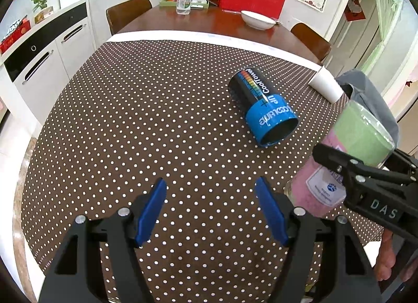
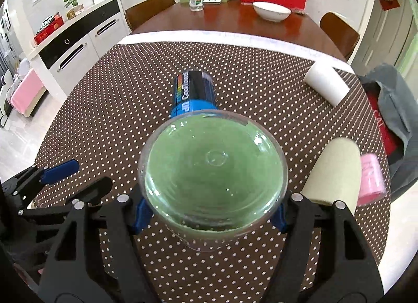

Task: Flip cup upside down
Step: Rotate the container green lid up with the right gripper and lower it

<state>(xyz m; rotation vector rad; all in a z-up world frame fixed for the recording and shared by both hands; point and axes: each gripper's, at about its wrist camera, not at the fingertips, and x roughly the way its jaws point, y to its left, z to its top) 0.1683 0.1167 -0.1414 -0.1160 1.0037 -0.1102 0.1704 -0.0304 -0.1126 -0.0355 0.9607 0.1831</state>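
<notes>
My right gripper [image 2: 211, 214] is shut on a clear cup [image 2: 213, 172] with green and pink filling. Its round base faces the camera, above the dotted tablecloth [image 2: 130, 73]. In the left wrist view the same cup [image 1: 347, 151] is tilted, held by the right gripper [image 1: 365, 170] at the right edge. My left gripper [image 1: 210, 211] is open and empty, low over the cloth, left of the cup. It also shows in the right wrist view [image 2: 60, 172] at the left.
A black and blue can [image 1: 263, 104] lies on its side mid-table, seen too in the right wrist view [image 2: 194, 91]. A white paper cup [image 1: 326, 86] lies at the far right edge. A beige roll [image 2: 334, 175], pink pack [image 2: 371, 180] and grey bag [image 2: 392, 99] sit right. A bowl [image 1: 257, 19] stands behind.
</notes>
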